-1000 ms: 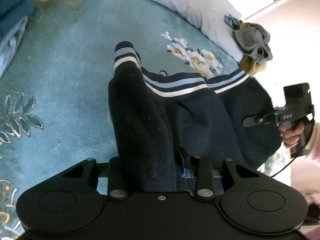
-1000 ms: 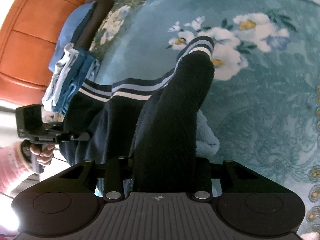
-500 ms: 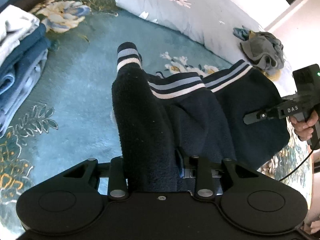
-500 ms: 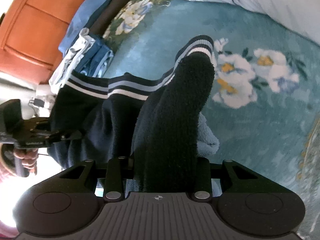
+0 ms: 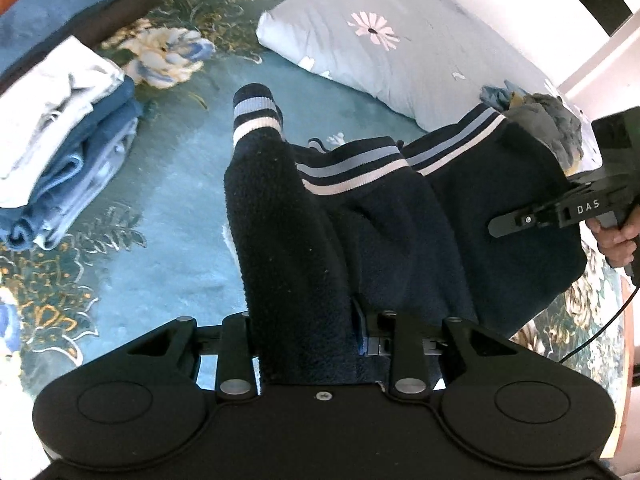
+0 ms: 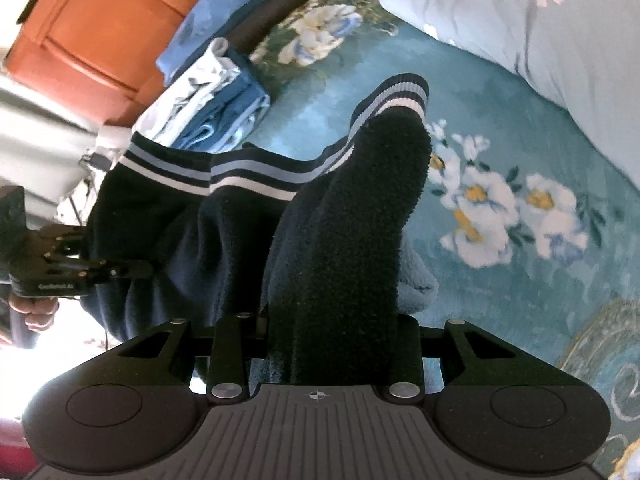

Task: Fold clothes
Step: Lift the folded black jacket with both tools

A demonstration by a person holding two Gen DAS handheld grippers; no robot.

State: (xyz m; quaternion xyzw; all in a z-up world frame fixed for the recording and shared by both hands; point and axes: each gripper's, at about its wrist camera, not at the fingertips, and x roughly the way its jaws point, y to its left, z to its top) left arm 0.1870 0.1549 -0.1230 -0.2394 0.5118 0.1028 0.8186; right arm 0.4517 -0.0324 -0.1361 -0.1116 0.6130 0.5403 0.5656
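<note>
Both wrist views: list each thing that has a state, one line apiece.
Navy fleece sweater: unfolded, lifted off the bed by both shoulders, striped hem hanging down.
Left hand-held gripper: shut on the sweater.
Right hand-held gripper: shut on the sweater.
Stack of blue and white clothes: folded, resting on the teal floral blanket.
Grey garment: crumpled, unfolded, on the pillow.

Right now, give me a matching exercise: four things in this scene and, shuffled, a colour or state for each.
Things:
1. fleece sweater
2. stack of folded clothes
3. pillow
4. crumpled garment

States:
A. grey-blue with pink daisies
B. grey, unfolded, lying on the pillow
C. navy with striped cuffs, held up by both grippers
D. white and blue, piled on the bedspread

Pairs: 1-C, 2-D, 3-A, 4-B
</note>
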